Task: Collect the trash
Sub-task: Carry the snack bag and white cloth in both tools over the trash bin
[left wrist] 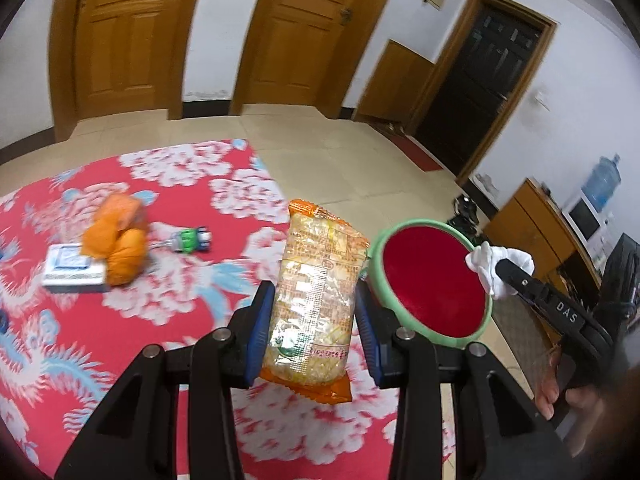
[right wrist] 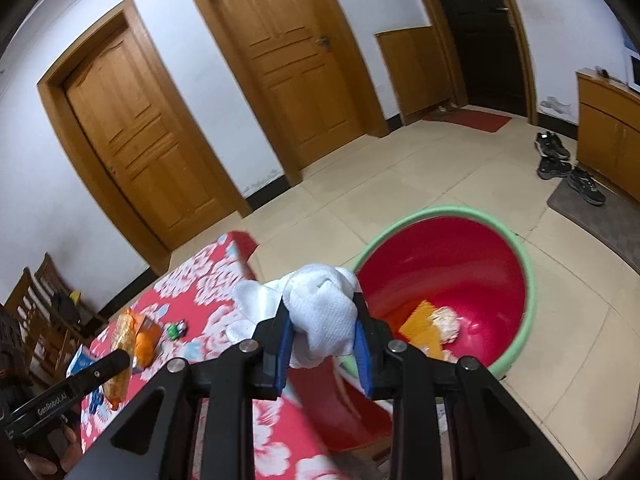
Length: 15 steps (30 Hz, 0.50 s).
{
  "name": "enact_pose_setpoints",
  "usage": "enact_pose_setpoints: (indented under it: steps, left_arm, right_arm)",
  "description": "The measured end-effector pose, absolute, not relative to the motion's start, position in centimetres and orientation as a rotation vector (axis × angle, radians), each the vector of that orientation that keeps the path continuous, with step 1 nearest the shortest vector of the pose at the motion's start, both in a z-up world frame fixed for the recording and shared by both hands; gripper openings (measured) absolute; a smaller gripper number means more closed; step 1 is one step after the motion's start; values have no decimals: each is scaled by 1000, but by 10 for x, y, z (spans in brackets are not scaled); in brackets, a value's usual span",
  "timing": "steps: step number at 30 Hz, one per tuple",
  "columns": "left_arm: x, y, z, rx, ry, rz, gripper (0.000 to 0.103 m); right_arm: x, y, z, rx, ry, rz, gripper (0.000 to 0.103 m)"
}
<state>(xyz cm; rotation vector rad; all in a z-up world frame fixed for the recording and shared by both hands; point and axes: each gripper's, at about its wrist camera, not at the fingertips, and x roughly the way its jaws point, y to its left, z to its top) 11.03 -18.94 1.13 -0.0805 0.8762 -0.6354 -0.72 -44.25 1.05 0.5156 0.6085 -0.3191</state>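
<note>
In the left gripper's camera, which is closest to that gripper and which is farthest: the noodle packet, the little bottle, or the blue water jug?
1. Noodle packet: held between the left gripper fingers.
2. Little bottle: lying on the red flowered cloth, ahead to the left.
3. Blue water jug: across the room, far right.

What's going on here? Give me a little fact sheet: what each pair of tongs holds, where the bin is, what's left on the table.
left tongs: shut on snack packet
right tongs: shut on white tissue
bin: red, green rim, on floor beside table, some trash inside
table: orange bag, small bottle, box
</note>
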Motion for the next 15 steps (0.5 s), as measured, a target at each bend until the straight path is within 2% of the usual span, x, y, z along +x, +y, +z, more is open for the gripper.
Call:
enact_pose_setpoints:
  steps: [15]
  left_arm:
    - [110, -303, -18, 48, 925, -801, 40]
  right_arm:
    - [-24, -508, -24, 600, 614, -423, 30]
